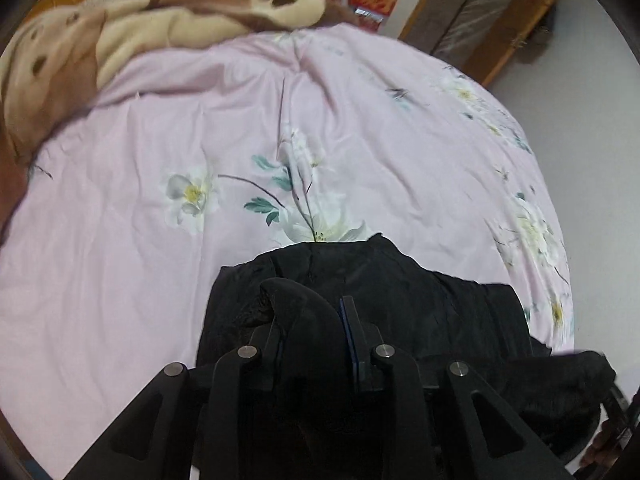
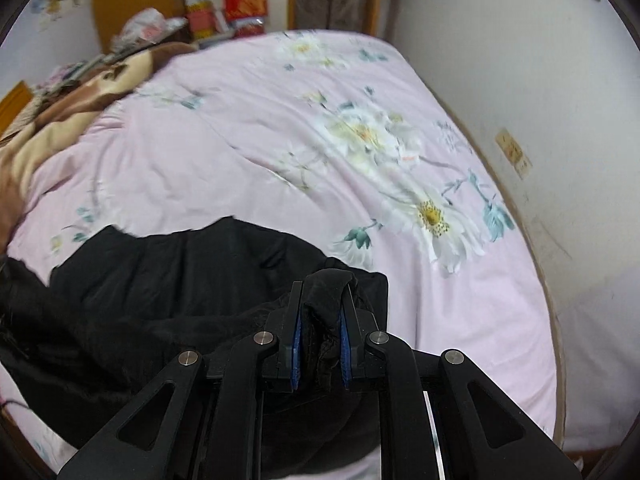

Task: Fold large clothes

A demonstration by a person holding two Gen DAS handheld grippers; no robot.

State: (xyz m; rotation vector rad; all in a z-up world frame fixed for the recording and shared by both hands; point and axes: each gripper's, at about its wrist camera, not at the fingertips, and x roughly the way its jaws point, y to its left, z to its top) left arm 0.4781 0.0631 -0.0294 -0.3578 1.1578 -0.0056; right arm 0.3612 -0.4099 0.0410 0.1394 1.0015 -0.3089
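Now carrying the large black padded garment (image 2: 168, 280) over the near part of the pink flowered bed cover (image 2: 248, 128). Left tool (image 1: 316, 312) and right tool (image 2: 320, 312) both clenched on bunched black fabric. Next, probably: lay flat, smooth, then fold.

Left gripper (image 1: 310, 312) angled steeply down, jaws pinched on cloth, right gripper (image 2: 322, 312) likewise, jaws clamped

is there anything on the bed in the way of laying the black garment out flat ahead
Nothing visible: the pink sheet ahead of the black garment is bare. The brown blanket lies bunched at the far left end, apart from it.
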